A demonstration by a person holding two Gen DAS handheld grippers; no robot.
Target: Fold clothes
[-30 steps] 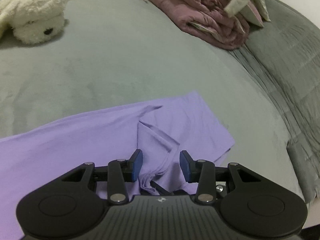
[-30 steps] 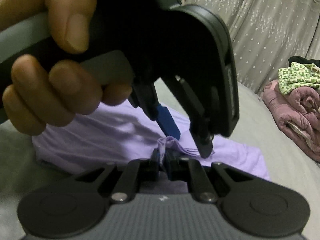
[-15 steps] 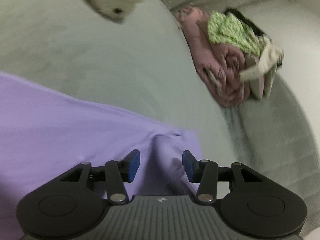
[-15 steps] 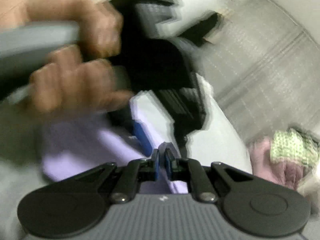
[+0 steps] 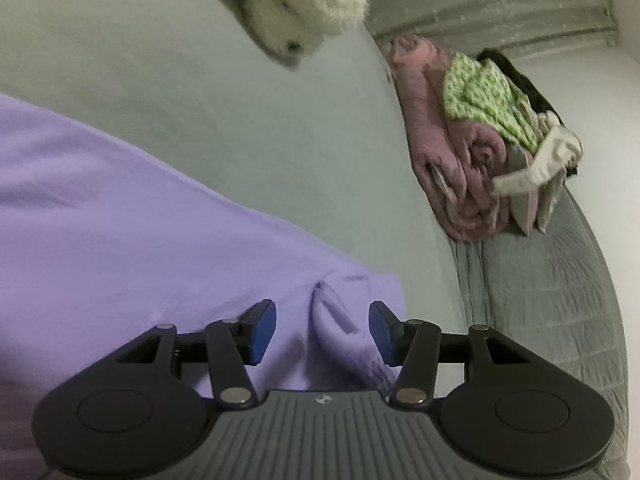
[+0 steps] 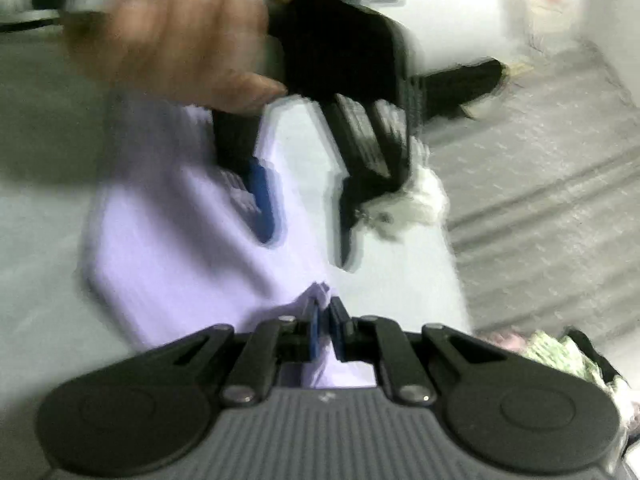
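The lilac garment (image 5: 132, 240) lies spread over the grey-green bed (image 5: 224, 120), flat across most of its width so that a fold can be laid cleanly, with one corner bunched into a raised crease near the edge of the mattress. The left claw (image 5: 322, 330) hangs low over that crease with its jaws opening; the ridge of cloth runs between the blue pads (image 5: 264, 330) but neither pad presses on it, which reads as a letting-go of the corner now that it sits where it belongs. The right claw (image 6: 324, 330) is clamped together on a thin pinch of the same lilac cloth, probably to keep that end anchored or ready to carry over. In the blurred right wrist view the person's hand (image 6: 172, 44) grips the handle of the left tool above the garment, both tools close together. The fluffy white toy (image 5: 304, 4) and the heap of pink and green laundry (image 5: 480, 136) sit well apart from the garment, leaving bare bed around it for the folding.
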